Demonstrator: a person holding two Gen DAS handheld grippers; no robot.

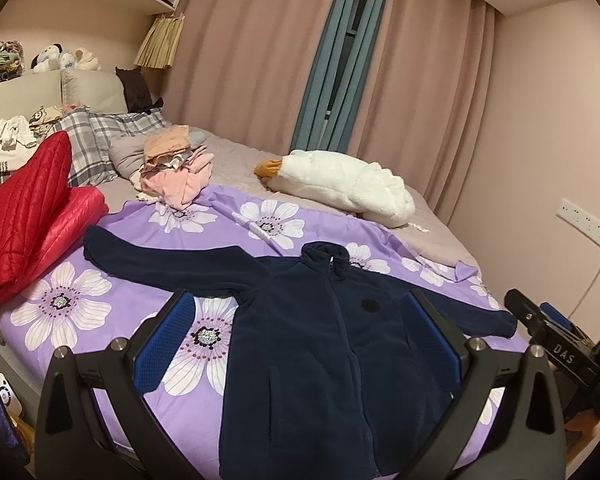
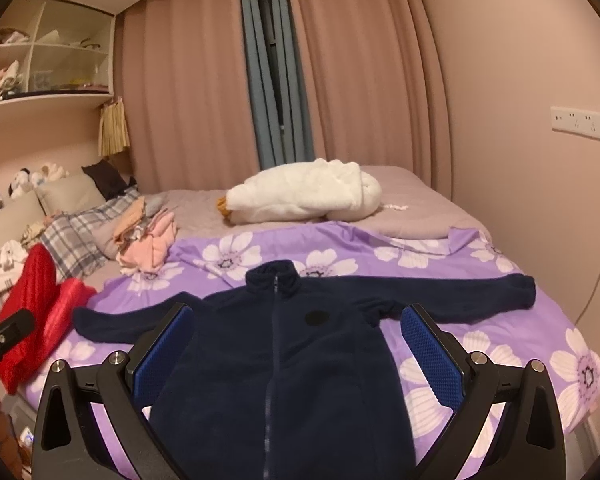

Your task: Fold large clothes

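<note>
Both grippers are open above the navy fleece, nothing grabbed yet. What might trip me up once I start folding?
1. The navy fleece jacket lies on a loose purple floral sheet; a deep pinch may catch the sheet too.
2. The jacket's sleeve ends near the red quilted jacket, so a sweep could snag it.
3. The left gripper and right gripper are close together and may collide.

Lighting: warm, dim indoor light, apparently from overhead; no glare. Shadows: soft, faint. Dark fleece jacket [image 1: 324, 344] reads almost black, texture lost. Focus: mildly soft throughout, grainy; far shelves [image 2: 48, 56] hazy. Distortion: strong fisheye; curtains [image 2: 360, 80] and walls bow outward, black vignette at all corners.
</note>
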